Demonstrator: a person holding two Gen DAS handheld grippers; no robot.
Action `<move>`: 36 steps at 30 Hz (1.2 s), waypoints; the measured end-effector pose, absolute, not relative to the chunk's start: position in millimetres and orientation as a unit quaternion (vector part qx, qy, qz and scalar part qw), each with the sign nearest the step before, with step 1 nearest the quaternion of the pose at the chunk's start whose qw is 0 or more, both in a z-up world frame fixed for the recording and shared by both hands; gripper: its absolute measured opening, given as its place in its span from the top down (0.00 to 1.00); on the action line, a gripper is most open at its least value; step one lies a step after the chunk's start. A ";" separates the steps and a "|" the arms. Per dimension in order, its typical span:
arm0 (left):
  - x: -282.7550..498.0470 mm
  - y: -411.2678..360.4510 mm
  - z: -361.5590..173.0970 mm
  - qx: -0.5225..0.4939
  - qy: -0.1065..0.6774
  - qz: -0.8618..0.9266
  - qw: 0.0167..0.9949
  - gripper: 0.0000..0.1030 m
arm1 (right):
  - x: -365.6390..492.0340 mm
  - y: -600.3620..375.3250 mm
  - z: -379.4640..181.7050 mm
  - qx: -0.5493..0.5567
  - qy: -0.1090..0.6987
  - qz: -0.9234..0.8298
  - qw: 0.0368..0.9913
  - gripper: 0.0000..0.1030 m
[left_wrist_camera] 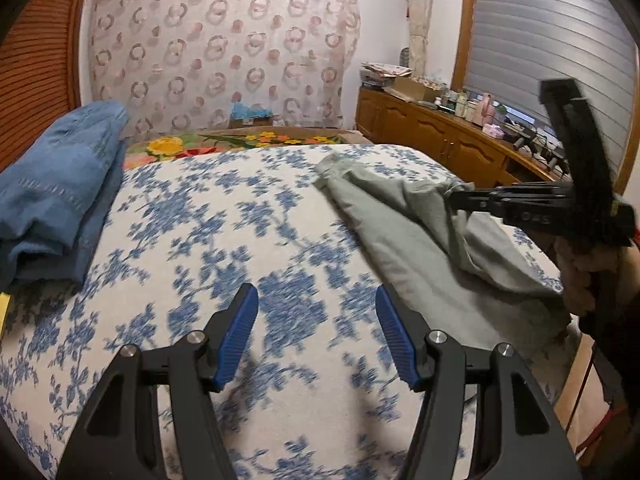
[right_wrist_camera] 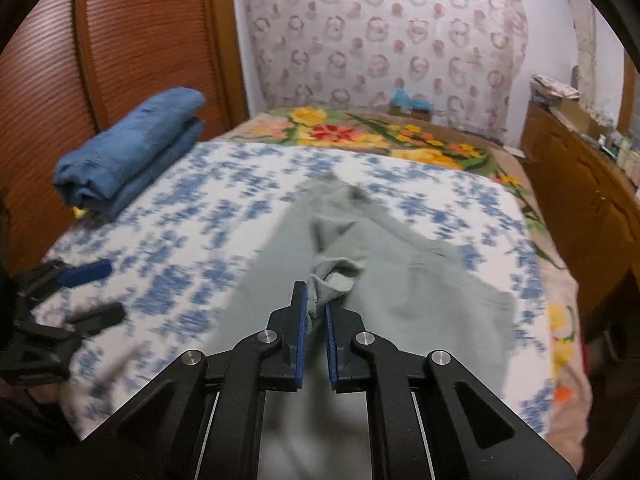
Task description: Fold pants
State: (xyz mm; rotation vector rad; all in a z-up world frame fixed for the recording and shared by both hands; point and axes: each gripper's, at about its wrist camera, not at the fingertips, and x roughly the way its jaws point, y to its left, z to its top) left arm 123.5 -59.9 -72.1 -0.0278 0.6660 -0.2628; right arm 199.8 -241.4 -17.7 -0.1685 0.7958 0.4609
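Pale grey-green pants (right_wrist_camera: 384,280) lie rumpled on the bed's blue-flowered cover (right_wrist_camera: 208,208). My right gripper (right_wrist_camera: 316,300) is shut on a bunched fold of the pants, which sticks up between the blue pads. In the left wrist view the same pants (left_wrist_camera: 404,236) lie at the right, and the right gripper (left_wrist_camera: 454,196) pinches a raised fold of them, with a hand behind it. My left gripper (left_wrist_camera: 316,300) hovers open over bare cover, left of the pants, with nothing between its fingers. In the right wrist view the left gripper (right_wrist_camera: 92,292) shows blurred at the left edge.
Folded blue jeans (left_wrist_camera: 56,184) are stacked at the bed's left side, by a slatted wooden door (right_wrist_camera: 132,40). A flowered blanket (right_wrist_camera: 360,132) covers the far end of the bed. A wooden cabinet (left_wrist_camera: 440,140) cluttered with small items runs along the right wall.
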 end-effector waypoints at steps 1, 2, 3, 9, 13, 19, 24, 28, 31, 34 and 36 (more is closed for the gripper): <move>124.8 -64.4 -70.7 -0.011 0.326 -0.134 0.936 0.41 | 205.1 -248.4 -20.4 -0.083 0.388 0.213 0.893 0.94; 125.3 -68.6 -69.9 -0.008 0.327 -0.139 0.935 0.41 | 210.5 -254.5 -23.3 -0.082 0.394 0.205 0.892 0.94; 126.0 -72.6 -69.5 -0.007 0.329 -0.145 0.933 0.41 | 213.3 -259.5 -25.7 -0.080 0.399 0.199 0.892 0.94; 130.1 -95.4 -82.0 0.012 0.356 -0.172 0.918 0.41 | 229.8 -287.2 -36.8 -0.064 0.418 0.178 0.889 0.94; 135.0 -103.9 -92.2 0.024 0.383 -0.169 0.908 0.41 | 234.3 -294.3 -39.9 -0.059 0.430 0.177 0.883 0.94; 137.4 -104.5 -94.8 0.027 0.390 -0.173 0.904 0.41 | 234.6 -305.0 -33.9 -0.054 0.418 0.169 0.891 0.94; 135.6 -109.1 -96.4 0.034 0.392 -0.172 0.903 0.41 | 239.2 -314.7 -21.1 -0.054 0.406 0.150 0.900 0.94; 136.4 -109.9 -97.5 0.037 0.394 -0.171 0.902 0.41 | 247.8 -326.1 -19.0 -0.057 0.407 0.133 0.902 0.94; 137.2 -109.8 -98.2 0.037 0.394 -0.172 0.902 0.41 | 252.1 -334.0 -19.9 -0.055 0.406 0.116 0.905 0.94; 136.8 -109.4 -98.7 0.035 0.395 -0.173 0.902 0.41 | 254.6 -341.3 -20.3 -0.050 0.407 0.106 0.906 0.94; 136.5 -109.6 -98.5 0.035 0.394 -0.172 0.902 0.41 | 255.4 -344.7 -20.6 -0.049 0.408 0.103 0.906 0.94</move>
